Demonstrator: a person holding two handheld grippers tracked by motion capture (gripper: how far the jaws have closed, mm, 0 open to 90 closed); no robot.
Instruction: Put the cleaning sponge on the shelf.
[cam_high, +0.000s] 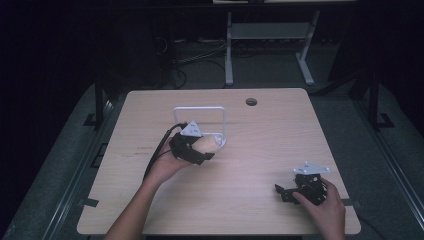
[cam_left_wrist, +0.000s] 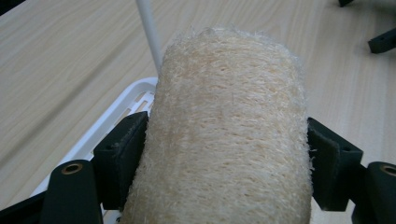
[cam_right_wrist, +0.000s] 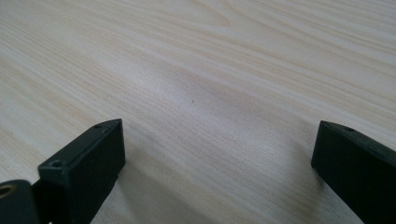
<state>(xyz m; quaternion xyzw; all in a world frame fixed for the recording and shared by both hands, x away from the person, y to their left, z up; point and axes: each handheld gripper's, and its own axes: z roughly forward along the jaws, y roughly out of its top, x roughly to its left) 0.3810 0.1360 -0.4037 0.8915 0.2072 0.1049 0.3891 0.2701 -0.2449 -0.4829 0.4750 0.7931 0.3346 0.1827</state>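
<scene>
Clearly, the left gripper has its two black jaws clamped on a pale beige, fibrous loofah sponge of roughly cylindrical shape; in the left gripper view both pads press against the sponge's sides. In the high view the loofah sponge sits near the middle of the light wooden table, its far end over the base of a small white wire rack with a rectangular hoop standing upright. The left gripper view shows the rack's white slotted plastic base below and to the left of the sponge, and one thin white upright rod rising just behind it. Whether the sponge rests on the base or hangs above it cannot be told.

Well apart, near the table's right front corner, the right gripper lies low over the bare wood in the person's right hand. The right gripper view shows its jaws wide apart with nothing between them, just the pale grain of the table.
</scene>
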